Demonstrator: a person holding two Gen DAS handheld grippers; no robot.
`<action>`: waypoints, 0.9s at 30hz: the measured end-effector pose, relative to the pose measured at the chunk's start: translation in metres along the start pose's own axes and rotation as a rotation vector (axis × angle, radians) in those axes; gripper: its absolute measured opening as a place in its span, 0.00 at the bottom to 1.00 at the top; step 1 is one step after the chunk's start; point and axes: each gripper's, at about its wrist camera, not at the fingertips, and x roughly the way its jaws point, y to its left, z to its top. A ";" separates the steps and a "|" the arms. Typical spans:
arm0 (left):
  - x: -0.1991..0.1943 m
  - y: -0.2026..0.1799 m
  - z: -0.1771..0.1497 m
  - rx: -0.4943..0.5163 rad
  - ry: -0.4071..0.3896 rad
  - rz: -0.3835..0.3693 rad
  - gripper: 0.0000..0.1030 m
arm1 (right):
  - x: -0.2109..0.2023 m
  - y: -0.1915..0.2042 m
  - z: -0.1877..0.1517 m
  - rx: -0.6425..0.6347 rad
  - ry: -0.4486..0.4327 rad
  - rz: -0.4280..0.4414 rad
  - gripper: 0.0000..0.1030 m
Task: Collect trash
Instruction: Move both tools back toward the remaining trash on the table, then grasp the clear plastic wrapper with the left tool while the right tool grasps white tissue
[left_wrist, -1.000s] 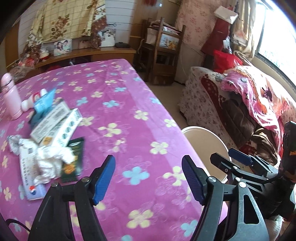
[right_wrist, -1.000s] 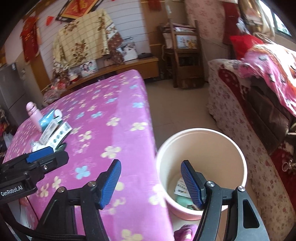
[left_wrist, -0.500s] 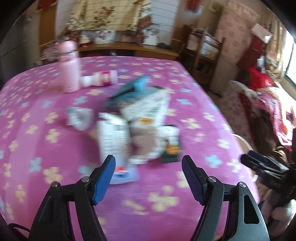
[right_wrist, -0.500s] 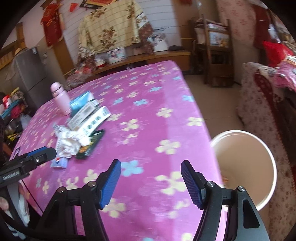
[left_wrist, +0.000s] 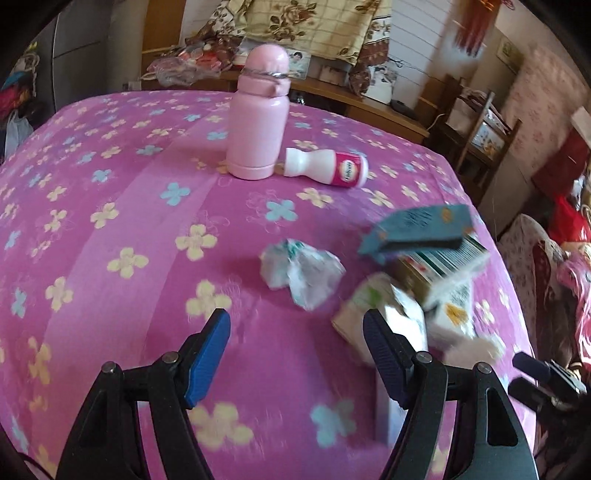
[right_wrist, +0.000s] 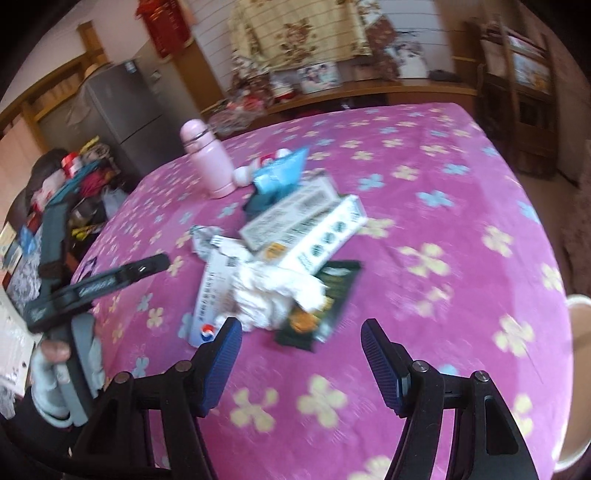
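1. Trash is lying in one loose heap on the desk (right_wrist: 461, 229), which is wearing a soft pink cloth with printed flowers; the heap is sitting just ahead of the right claw (right_wrist: 301, 356) and ahead and to the right of the left claw (left_wrist: 297, 354).
2. Both claws are standing spread, blue ribbed pads apart, with nothing between them.
3. At the near edge of the heap a crumpled white tissue (right_wrist: 275, 295) is resting on a flat printed leaflet (right_wrist: 210, 295) and against a dark green sachet (right_wrist: 325, 299). The tissue is looking feather-light and soft, so I am judging that it will squash under the pads; pinching its bulging middle should do.
4. The sachet is looking thin, glossy and probably slippery; taking it by an edge that is lifting off the cloth seems best.
5. Behind these, two long white cartons (right_wrist: 310, 225) are lying side by side, with a teal box (right_wrist: 280, 173) propped on them. Being stiff card and probably empty, they should be light; gripping across the narrow width is looking safest.
6. A separate crumpled wrapper (left_wrist: 301, 269) is lying apart, to the left of the heap.
7. A small white bottle with a red label (left_wrist: 328, 168) is lying on its side, just beside an upright pink flask (left_wrist: 258, 114), both smooth, rounded and hard.
8. A cream bin (right_wrist: 578, 369) is showing at the desk's right edge.
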 end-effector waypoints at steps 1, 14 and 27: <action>0.010 0.001 0.006 0.001 0.006 0.001 0.73 | 0.006 0.003 0.003 -0.008 0.004 0.003 0.69; 0.070 -0.009 0.028 0.049 0.044 0.001 0.25 | 0.047 0.015 0.013 -0.070 0.009 0.010 0.37; -0.019 -0.024 0.010 0.090 -0.032 -0.089 0.18 | -0.030 0.009 0.008 -0.052 -0.114 0.085 0.25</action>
